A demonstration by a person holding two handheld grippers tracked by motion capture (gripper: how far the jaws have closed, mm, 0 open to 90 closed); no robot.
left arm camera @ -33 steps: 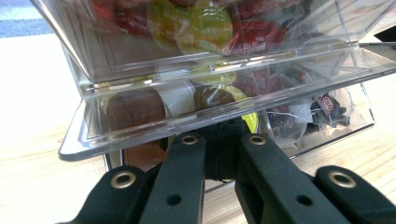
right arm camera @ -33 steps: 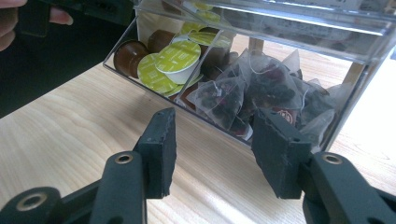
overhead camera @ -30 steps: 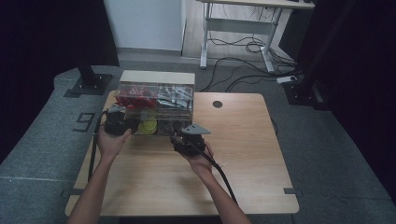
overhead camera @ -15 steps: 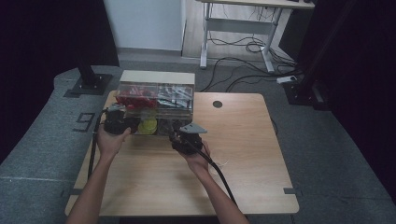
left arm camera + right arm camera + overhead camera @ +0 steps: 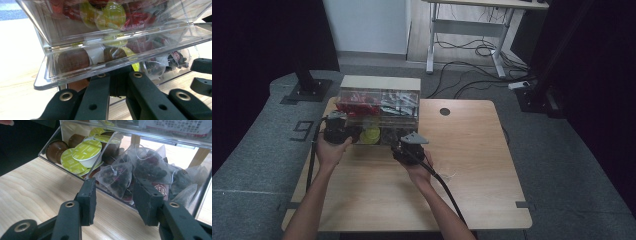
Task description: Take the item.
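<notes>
Dark tea bags (image 5: pixel 117 178) lie just beyond the right gripper (image 5: pixel 115 200).

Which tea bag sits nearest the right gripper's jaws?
The tea bag between the right gripper jaws, at the bin's front edge by the divider; the others lie farther back or right.

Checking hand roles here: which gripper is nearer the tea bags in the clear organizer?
Right. The right gripper has its open jaws just in front of the tea bags; the left gripper is shut at the flap over the capsule side.
</notes>
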